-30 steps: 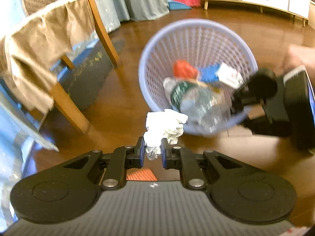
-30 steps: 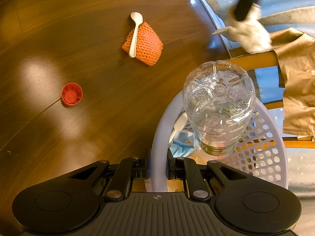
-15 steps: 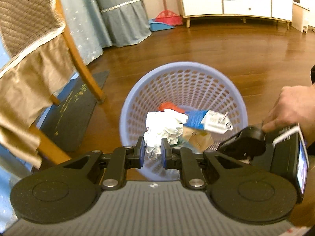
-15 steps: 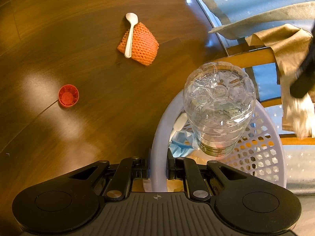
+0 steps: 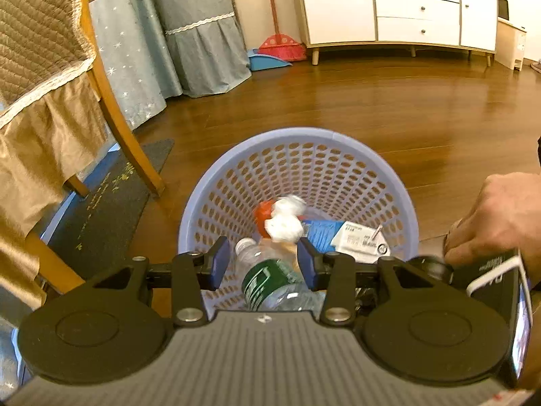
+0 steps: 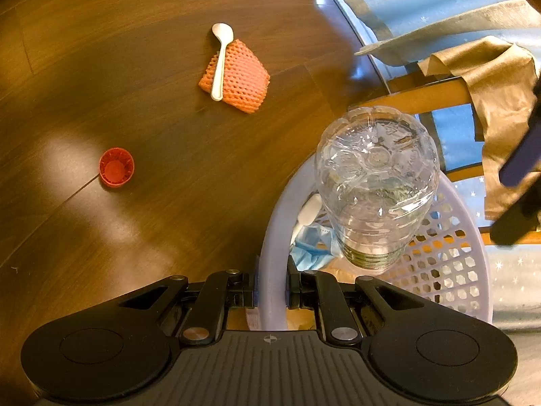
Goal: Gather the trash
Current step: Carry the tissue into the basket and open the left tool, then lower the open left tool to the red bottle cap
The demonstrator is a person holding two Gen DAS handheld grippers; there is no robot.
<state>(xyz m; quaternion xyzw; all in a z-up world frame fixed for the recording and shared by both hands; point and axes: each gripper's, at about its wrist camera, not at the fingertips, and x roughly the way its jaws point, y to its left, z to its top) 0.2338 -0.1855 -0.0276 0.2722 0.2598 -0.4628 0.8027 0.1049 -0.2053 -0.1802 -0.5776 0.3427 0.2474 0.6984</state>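
My left gripper (image 5: 259,260) hangs over the lilac mesh basket (image 5: 338,142), its jaws opening with nothing between the pads. The crumpled white tissue (image 5: 283,226) lies inside the basket, blurred, beside a red piece (image 5: 262,213), a blue-and-white packet (image 5: 341,235) and a clear plastic bottle (image 5: 267,280) with a green label. My right gripper (image 6: 269,291) is shut on the basket (image 6: 272,237) rim. The bottle (image 6: 375,182) sticks bottom-up out of the basket. On the floor lie an orange foam net (image 6: 240,77) with a white spoon (image 6: 219,61) on it, and a red bottle cap (image 6: 116,167).
A wooden chair (image 5: 111,101) with a tan cover stands left of the basket, over a dark mat (image 5: 111,196). Blue curtains (image 5: 189,27), a red broom (image 5: 282,45) and a white cabinet (image 5: 395,10) line the far wall. A person's hand (image 5: 500,216) grips the right tool.
My left gripper moved over the basket and opened. The white tissue left its pads and dropped into the basket. The right gripper stayed clamped on the rim.
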